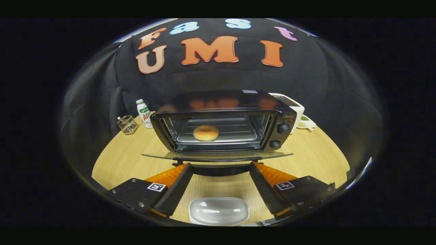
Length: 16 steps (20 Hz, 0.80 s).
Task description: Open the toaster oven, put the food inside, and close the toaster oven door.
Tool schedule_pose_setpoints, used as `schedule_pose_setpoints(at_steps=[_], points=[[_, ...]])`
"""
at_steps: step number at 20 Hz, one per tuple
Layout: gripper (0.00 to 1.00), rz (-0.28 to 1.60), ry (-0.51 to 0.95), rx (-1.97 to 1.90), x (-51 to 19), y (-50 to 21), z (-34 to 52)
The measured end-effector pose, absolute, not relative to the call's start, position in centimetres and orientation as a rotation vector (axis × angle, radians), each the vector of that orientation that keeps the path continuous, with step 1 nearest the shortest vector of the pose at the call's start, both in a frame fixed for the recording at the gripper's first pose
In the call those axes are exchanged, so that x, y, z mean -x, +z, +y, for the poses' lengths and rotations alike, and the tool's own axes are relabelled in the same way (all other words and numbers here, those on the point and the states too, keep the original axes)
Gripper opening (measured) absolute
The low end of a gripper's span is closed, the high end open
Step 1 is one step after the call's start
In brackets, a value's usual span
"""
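Bread (205, 133) is sitting on the tray inside the oven (224, 122), so loading is done. Door (218, 157) is hanging open; I'm holding my gripper (219, 168) spread, empty, just before its handle. Closing remains.

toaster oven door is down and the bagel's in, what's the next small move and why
Probably lift the door's handle to swing the door shut. The bagel already sits on the tray inside the toaster oven, and the gripper is open with its fingertips just under the lowered door's front edge, holding nothing.
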State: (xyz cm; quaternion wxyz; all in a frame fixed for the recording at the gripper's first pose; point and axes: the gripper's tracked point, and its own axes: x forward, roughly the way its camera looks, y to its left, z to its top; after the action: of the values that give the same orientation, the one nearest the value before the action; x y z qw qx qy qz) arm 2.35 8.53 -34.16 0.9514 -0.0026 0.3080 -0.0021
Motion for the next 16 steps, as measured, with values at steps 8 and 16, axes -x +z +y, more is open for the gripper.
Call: schedule_pose_setpoints(at_steps=[8, 16], points=[[1.00, 0.520, 0.031, 0.001, -7.4, -30.6, 9.9], [1.00, 0.426, 0.030, -0.007, -9.0, -24.8, 10.1]])
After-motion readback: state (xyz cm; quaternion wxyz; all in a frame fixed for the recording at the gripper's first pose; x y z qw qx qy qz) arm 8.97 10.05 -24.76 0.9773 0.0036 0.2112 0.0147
